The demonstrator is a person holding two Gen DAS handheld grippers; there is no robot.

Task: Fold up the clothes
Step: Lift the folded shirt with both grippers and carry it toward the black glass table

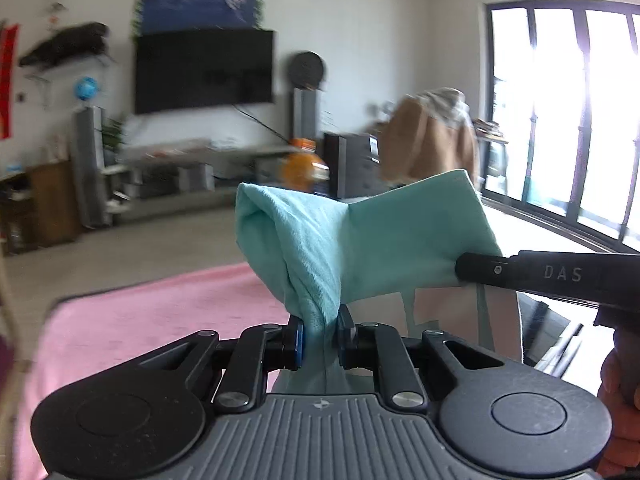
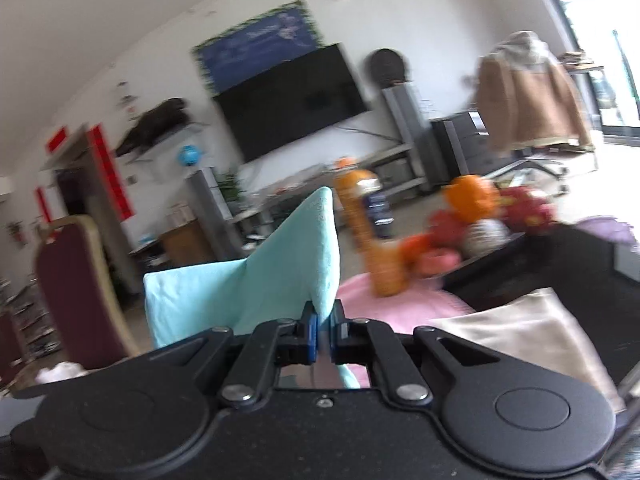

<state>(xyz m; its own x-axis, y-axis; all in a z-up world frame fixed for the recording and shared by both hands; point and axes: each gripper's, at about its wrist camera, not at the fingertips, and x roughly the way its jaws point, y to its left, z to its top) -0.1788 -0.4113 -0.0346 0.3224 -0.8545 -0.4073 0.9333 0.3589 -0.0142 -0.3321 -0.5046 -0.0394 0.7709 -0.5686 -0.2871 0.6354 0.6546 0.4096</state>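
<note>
A teal garment point(image 1: 360, 236) is lifted above the pink cloth point(image 1: 152, 320) that covers the table. My left gripper point(image 1: 320, 338) is shut on a bunched edge of it, and the fabric rises in a twisted fold. My right gripper point(image 1: 460, 268) comes in from the right in the left wrist view and pinches the garment's other edge. In the right wrist view the teal garment point(image 2: 256, 288) stands up as a pointed flap, with my right gripper point(image 2: 325, 336) shut on it. The lower part of the garment is hidden behind the gripper bodies.
An orange bottle point(image 2: 368, 232) and a pile of fruit point(image 2: 472, 220) stand on the pink cloth point(image 2: 384, 308) ahead. A dark box point(image 2: 560, 276) with a beige folded cloth point(image 2: 532, 332) sits at the right. A maroon chair point(image 2: 76, 288) stands at the left. A hand point(image 1: 620, 400) shows at the right edge.
</note>
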